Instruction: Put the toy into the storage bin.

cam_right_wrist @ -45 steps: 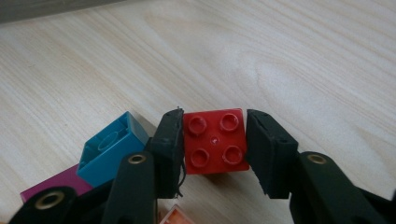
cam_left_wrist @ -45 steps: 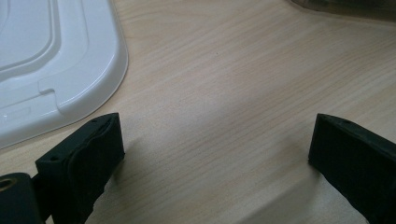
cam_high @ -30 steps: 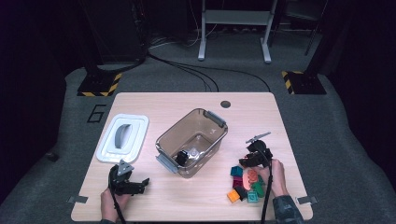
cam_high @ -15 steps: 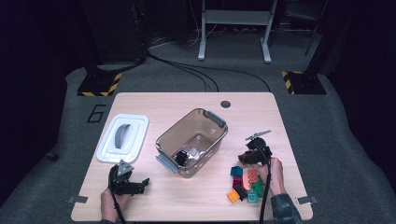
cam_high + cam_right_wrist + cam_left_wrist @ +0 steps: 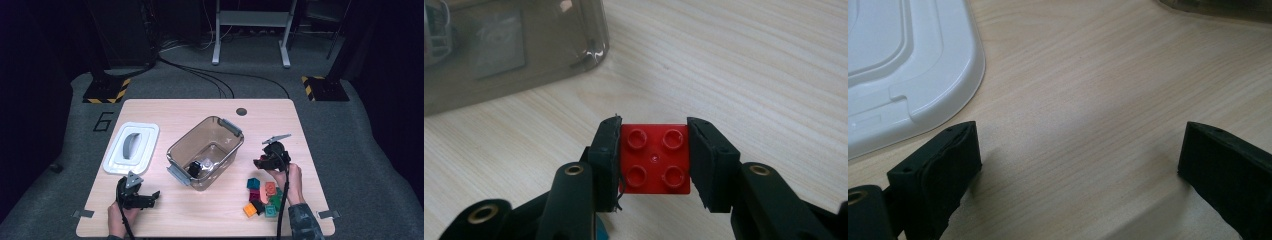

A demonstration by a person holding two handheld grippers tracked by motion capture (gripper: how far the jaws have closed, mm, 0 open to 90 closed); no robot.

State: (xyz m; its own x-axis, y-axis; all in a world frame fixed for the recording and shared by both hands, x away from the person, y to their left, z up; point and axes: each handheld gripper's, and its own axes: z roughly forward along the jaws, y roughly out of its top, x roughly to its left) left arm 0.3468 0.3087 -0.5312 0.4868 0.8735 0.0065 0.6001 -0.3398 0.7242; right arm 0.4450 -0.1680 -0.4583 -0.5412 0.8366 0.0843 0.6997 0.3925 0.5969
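Observation:
A red four-stud brick (image 5: pixel 655 159) sits between the pads of my right gripper (image 5: pixel 654 122), whose jaws have just closed on it. It hangs a little above the wooden table. In the high view my right gripper (image 5: pixel 263 161) is above and left of a pile of several coloured bricks (image 5: pixel 262 196), to the right of the clear plastic bin (image 5: pixel 185 141). My left gripper (image 5: pixel 150 196) rests near the table's front left edge. Its jaws stand wide open over bare wood (image 5: pixel 1080 137) with nothing between them.
The white lid (image 5: pixel 131 148) lies flat left of the bin, and its corner (image 5: pixel 898 65) is close to my left gripper. A small dark object (image 5: pixel 197 167) lies inside the bin. The bin's wall (image 5: pixel 499 50) is just ahead of the red brick.
My right gripper has risen slightly from the pile of bricks, carrying the red brick. The left gripper has stayed still.

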